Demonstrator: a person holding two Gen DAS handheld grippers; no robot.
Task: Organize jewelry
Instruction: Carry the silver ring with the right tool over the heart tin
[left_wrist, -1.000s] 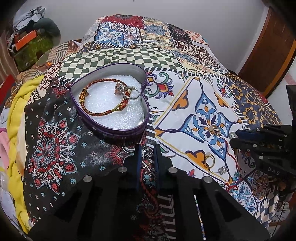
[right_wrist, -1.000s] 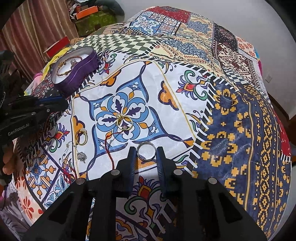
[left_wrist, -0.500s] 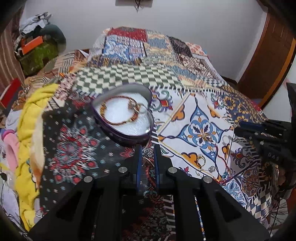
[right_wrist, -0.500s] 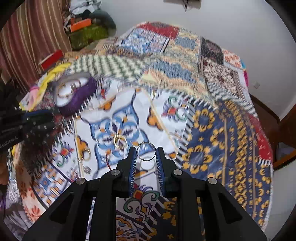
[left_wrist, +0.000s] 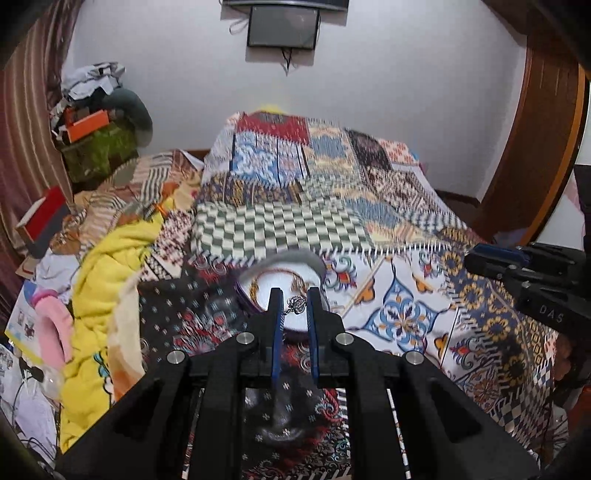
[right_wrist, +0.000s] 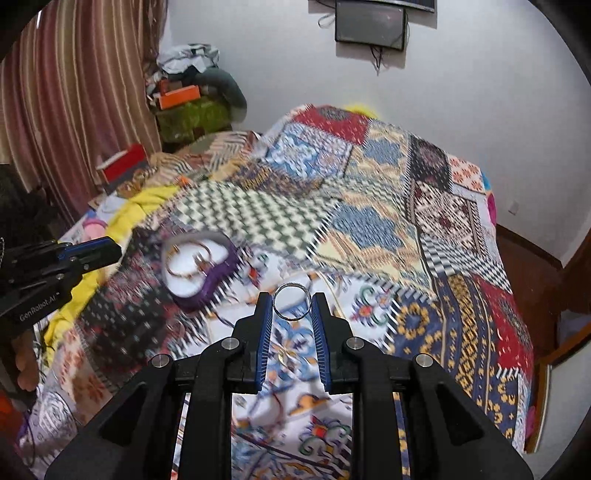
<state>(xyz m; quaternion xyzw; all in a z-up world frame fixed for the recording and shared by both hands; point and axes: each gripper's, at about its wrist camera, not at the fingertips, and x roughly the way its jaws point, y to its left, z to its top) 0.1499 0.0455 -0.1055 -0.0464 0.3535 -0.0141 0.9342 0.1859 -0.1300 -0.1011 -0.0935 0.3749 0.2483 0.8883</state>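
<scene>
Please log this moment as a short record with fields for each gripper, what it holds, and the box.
left gripper: jaws shut on a small silver ornament, raised in front of the box
right gripper: jaws shut on a plain silver ring, lifted off the bedspread
heart-shaped box: purple, open, on the bedspread
box contents: braided bracelet; other pieces blurred
</scene>
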